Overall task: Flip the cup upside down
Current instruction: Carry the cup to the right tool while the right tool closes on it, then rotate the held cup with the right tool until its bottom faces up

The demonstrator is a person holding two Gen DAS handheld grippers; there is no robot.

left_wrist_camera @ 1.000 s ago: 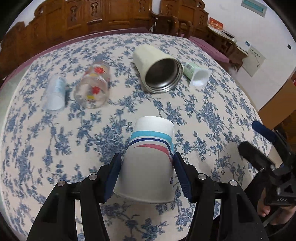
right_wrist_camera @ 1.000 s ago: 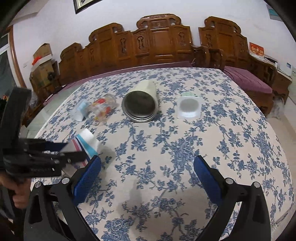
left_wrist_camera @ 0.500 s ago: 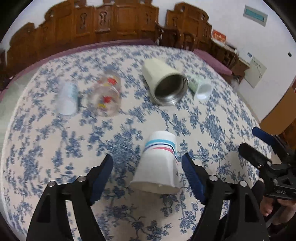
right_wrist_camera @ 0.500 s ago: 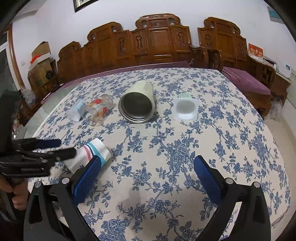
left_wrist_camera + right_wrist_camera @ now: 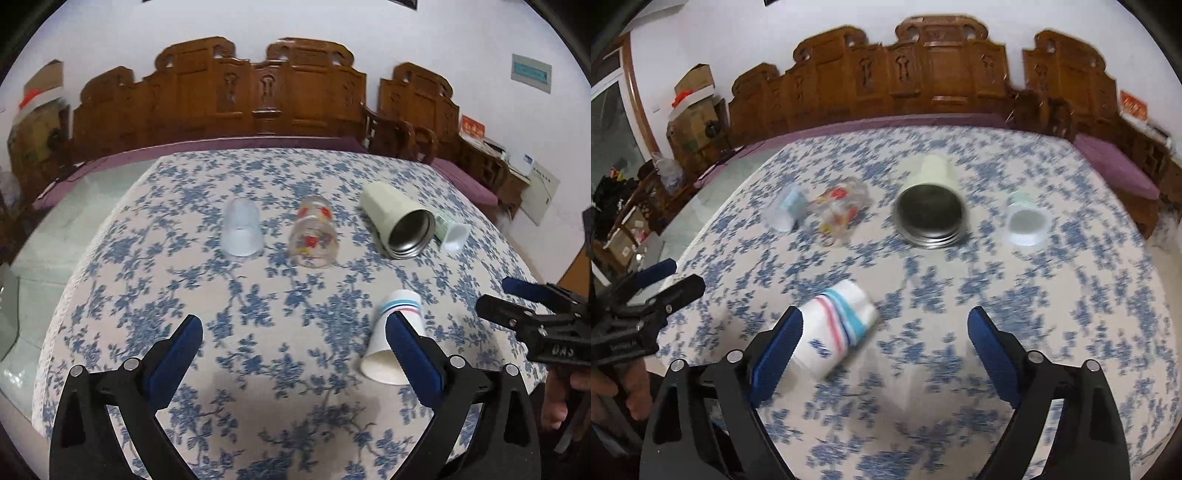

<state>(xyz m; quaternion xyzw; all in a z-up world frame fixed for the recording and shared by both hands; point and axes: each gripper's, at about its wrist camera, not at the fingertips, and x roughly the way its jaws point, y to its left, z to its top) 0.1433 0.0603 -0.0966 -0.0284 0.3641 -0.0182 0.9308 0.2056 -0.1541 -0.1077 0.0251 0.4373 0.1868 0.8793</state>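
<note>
A white paper cup (image 5: pixel 388 339) with blue and red stripes stands upside down on the flowered tablecloth, base up and a little tilted. It also shows in the right wrist view (image 5: pixel 834 332), blurred. My left gripper (image 5: pixel 295 350) is open and empty, with its right finger in front of the cup. My right gripper (image 5: pixel 884 343) is open and empty, with the cup just inside its left finger. Each gripper shows at the edge of the other's view.
Farther back on the table lie a clear plastic cup (image 5: pixel 242 232), a glass with red flowers (image 5: pixel 314 236), a cream steel tumbler (image 5: pixel 397 223) and a small green-white cup (image 5: pixel 452 234). Carved wooden chairs (image 5: pixel 258 96) stand behind the table (image 5: pixel 122 302); its front edge is close.
My left gripper has let go of the paper cup, opened wide, and drawn back and to the left. The cup now stands free on the cloth. The right wrist view has shifted and blurred.
</note>
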